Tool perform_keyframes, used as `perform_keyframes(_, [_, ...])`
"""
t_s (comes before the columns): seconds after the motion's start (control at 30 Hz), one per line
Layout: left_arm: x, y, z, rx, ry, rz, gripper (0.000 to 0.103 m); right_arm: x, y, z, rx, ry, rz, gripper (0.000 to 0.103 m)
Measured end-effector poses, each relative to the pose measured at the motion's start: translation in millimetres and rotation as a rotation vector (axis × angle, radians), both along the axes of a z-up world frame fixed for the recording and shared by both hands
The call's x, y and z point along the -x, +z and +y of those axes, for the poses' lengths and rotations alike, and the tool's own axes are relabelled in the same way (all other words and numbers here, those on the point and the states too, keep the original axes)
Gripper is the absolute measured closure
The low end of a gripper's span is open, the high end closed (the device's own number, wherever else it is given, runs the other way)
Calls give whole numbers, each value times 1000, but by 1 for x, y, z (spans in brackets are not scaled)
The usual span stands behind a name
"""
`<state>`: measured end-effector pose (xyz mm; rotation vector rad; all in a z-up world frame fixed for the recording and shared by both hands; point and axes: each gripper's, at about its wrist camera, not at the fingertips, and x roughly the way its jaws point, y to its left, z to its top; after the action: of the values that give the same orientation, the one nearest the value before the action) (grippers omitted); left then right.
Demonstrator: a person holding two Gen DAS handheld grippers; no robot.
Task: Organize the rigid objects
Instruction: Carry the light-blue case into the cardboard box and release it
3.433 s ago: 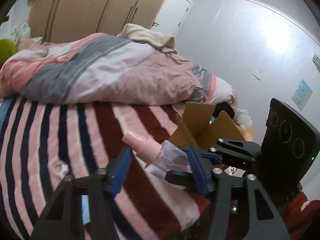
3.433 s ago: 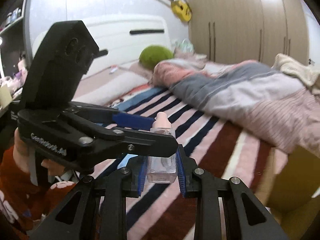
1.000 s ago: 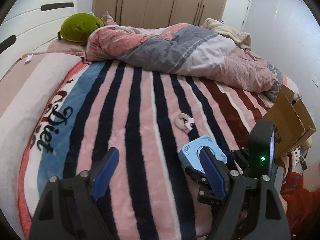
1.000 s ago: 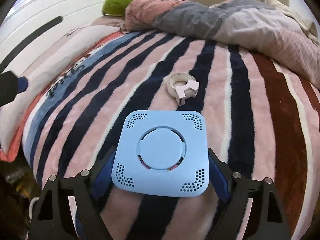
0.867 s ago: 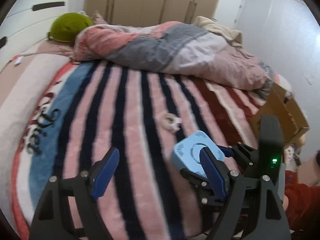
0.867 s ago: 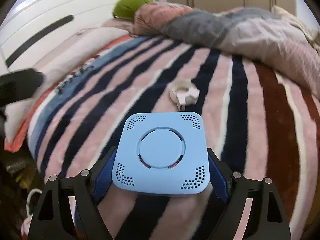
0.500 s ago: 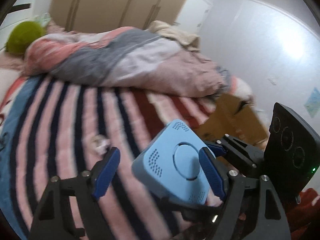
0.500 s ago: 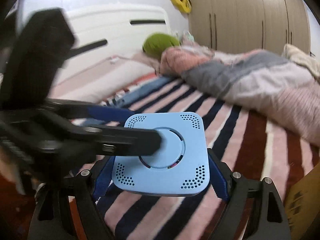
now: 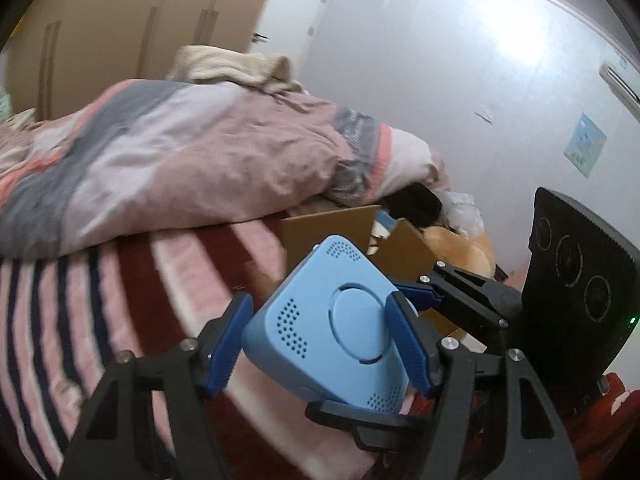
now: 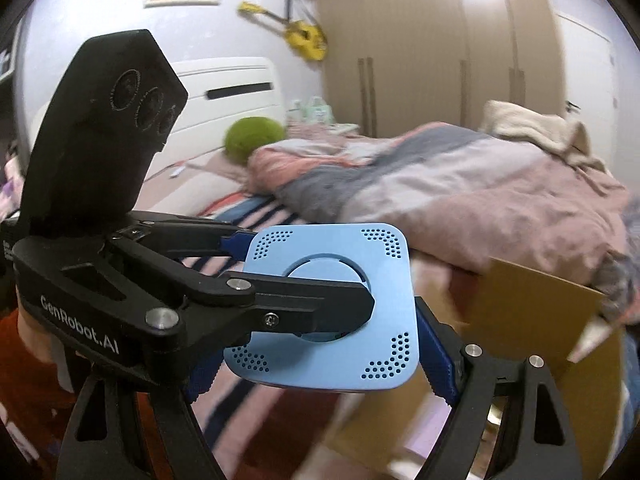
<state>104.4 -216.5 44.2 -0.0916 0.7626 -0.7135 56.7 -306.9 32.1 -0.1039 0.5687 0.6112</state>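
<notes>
Gripping blue box (image 10: 332,308) in both tongs: left (image 9: 324,344), right (image 10: 316,364) | label "GenRobot.AI"

Bed's got a striped fleece blanket (image 9: 80,320) spread over it. A crumpled pink-and-grey duvet (image 9: 180,160) is heaped on top, with a green pillow (image 10: 254,136) near the headboard.

Blue device (image 10: 384,280) matt smooth plastic; box (image 10: 532,320) plain cardboard

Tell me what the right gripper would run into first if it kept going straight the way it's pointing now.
Probably the cardboard box: the right gripper, shut on the blue device, points toward the box's near flap at the bed's edge. Depth is unclear, so the rumpled duvet behind is possible.
</notes>
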Motion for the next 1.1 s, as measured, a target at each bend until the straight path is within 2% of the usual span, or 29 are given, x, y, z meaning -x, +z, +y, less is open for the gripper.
perform_keyframes(0.23, [-32,-8,-78,-50,-96,52,37,-22,-3,-66,68,-98,85,22])
perform_keyframes(0.4, [-37,-16,-99,-95,-114,73,36,-32,-11,-89,115,-131,142,22])
perform_keyframes(0.5, [-34,-16,-100,-116,-119,60,27,-37,-18,-93,153,-167,166,22])
perform_keyframes(0.67, [-27,-7,-76,-122,-57,33,26,-32,-14,-91,138,-155,155,21])
perform_keyframes(0.83, [-16,8,-26,-122,31,-8,26,-24,-5,-70,145,-119,134,21])
perform_keyframes(0.97, [-1,18,35,-135,148,-44,26,-19,2,-36,133,-58,114,21])
perform_keyframes(1.1, [15,17,101,-168,276,-65,23,-15,5,25,108,70,105,21])
